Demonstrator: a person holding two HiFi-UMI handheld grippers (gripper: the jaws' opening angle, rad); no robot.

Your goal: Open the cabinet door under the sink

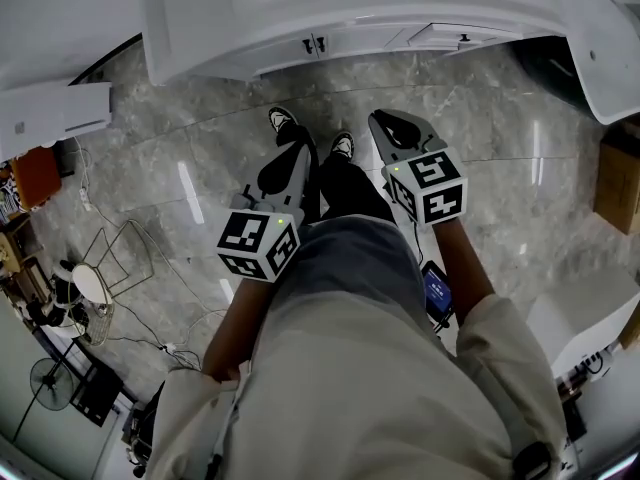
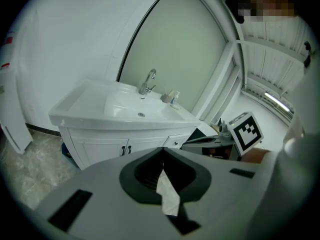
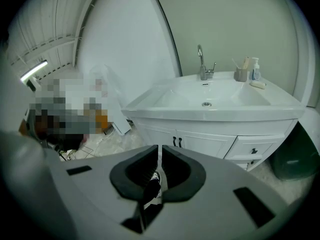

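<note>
The left claw (image 2: 162, 151) and right claw (image 3: 160, 151) are both closed and empty, well apart from the white panelled cabinet door (image 3: 157, 134) under the white ceramic sink (image 3: 210, 96). One claw should be opened before the small black handle (image 3: 174, 142) is approached squarely.

No word, brand name or number can be read in any view. The left marker cube (image 1: 258, 244) and the right marker cube (image 1: 428, 186) carry only black-and-white square patterns, with no letters or digits. The small bottle (image 3: 255, 66) on the sink top shows too small for any label to be read, and the lit blue screen (image 1: 437, 293) at the person's hip shows nothing legible.
</note>
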